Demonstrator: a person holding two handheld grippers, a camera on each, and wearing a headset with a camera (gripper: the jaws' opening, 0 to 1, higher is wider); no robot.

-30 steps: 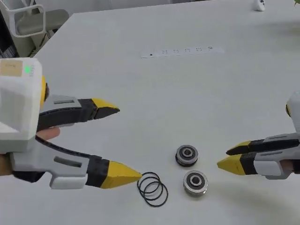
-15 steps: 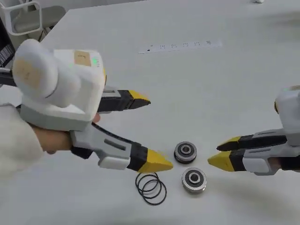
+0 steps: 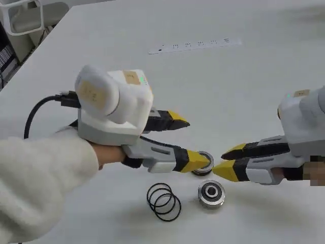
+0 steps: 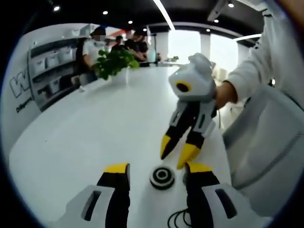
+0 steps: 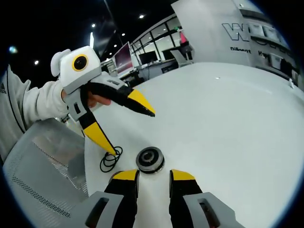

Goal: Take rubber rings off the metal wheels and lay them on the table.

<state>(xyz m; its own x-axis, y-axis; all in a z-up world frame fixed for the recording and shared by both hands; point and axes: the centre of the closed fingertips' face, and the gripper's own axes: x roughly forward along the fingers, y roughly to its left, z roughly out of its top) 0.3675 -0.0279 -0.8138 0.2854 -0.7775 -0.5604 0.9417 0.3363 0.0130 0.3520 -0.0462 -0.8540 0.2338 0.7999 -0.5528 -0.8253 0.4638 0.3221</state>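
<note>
Two metal wheels lie on the white table (image 3: pixel 244 91). The far wheel (image 3: pixel 204 168) has a dark rim and is partly hidden behind the lower fingertip of my left gripper (image 3: pixel 196 141), which stands wide open around it. That wheel (image 4: pixel 162 176) sits between the left jaws. My right gripper (image 3: pixel 223 162) is open, its tips just right of the same wheel (image 5: pixel 150 159). The near wheel (image 3: pixel 210 194) lies apart, below both grippers. Three loose black rubber rings (image 3: pixel 163 201) lie overlapping left of it.
A power strip (image 3: pixel 195 46) lies flat at the far side of the table. A black cable (image 3: pixel 38 109) trails from the left gripper. A chair (image 3: pixel 30 20) stands at the far left corner. People stand behind a plant (image 4: pixel 116 61) across the room.
My left gripper has swung right, from beside the rings to around the far wheel. The right gripper has edged left toward that wheel. Wheels and rings have stayed put.
</note>
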